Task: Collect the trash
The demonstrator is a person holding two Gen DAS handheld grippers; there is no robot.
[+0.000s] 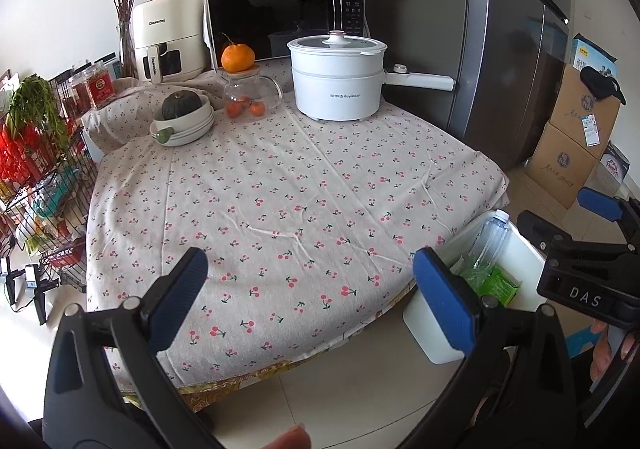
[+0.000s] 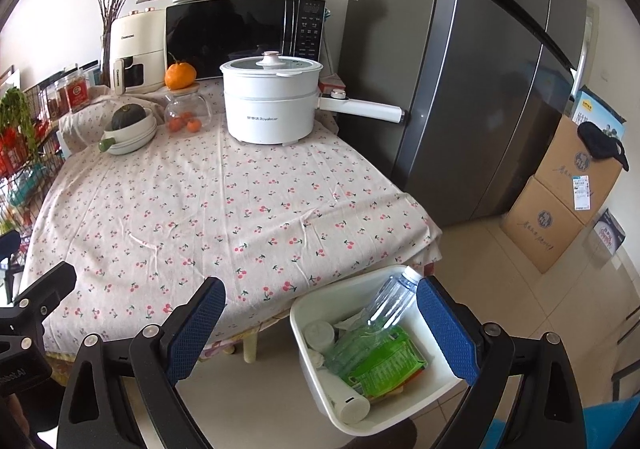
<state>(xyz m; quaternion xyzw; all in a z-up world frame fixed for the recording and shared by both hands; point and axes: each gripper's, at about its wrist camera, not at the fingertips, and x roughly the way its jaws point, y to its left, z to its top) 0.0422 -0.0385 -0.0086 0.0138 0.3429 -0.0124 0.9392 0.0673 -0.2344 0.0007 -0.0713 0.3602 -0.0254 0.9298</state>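
A white trash bin (image 2: 308,329) stands on the floor by the table's near right corner. It holds a clear plastic bottle (image 2: 390,297), a green packet (image 2: 384,367), white cups and tubes. The bin also shows in the left wrist view (image 1: 524,249), with the bottle (image 1: 490,237) in it. My left gripper (image 1: 310,297) is open and empty over the table's near edge. My right gripper (image 2: 320,325) is open and empty, above the bin's left rim. The right gripper also shows in the left wrist view (image 1: 560,213).
The cherry-print tablecloth (image 1: 280,201) covers the table. At the back stand a white electric pot (image 1: 338,77), a glass jug (image 1: 248,97) with an orange on top, stacked bowls with a squash (image 1: 184,117), a microwave (image 1: 280,21). A fridge (image 2: 480,89) and cardboard boxes (image 2: 560,201) are at right, a wire rack (image 1: 36,177) at left.
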